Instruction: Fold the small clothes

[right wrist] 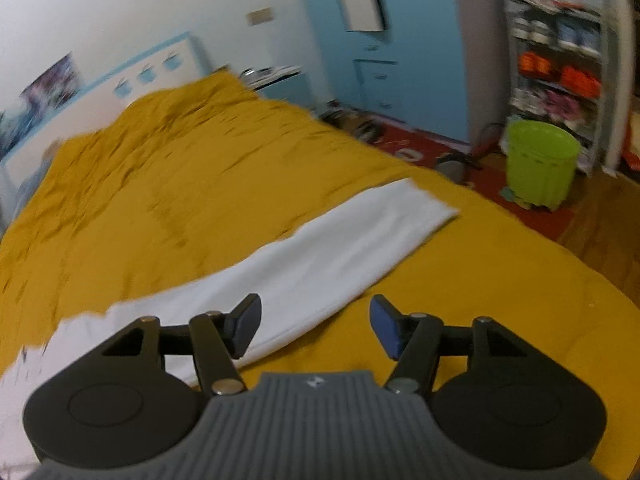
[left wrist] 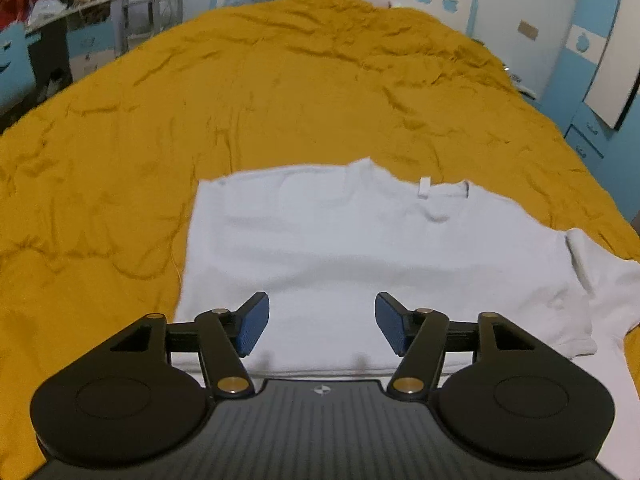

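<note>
A white T-shirt [left wrist: 360, 248] lies flat on the mustard-yellow bedspread [left wrist: 200, 100], its left side folded in, collar with a small tag toward the far side and one sleeve sticking out at the right. My left gripper [left wrist: 322, 326] hovers over the shirt's near hem, open, with nothing between its blue pads. In the right wrist view the same shirt [right wrist: 320, 264] shows as a long white band running diagonally across the bedspread [right wrist: 180, 184]. My right gripper [right wrist: 316, 328] is open above its near edge, holding nothing.
A green plastic bin [right wrist: 538, 162] stands on the floor beyond the bed's right side, beside a shelf unit [right wrist: 556, 68] full of items. A blue cabinet [right wrist: 400, 52] lines the wall. Shelving and a metal frame [left wrist: 148, 12] sit at the far left.
</note>
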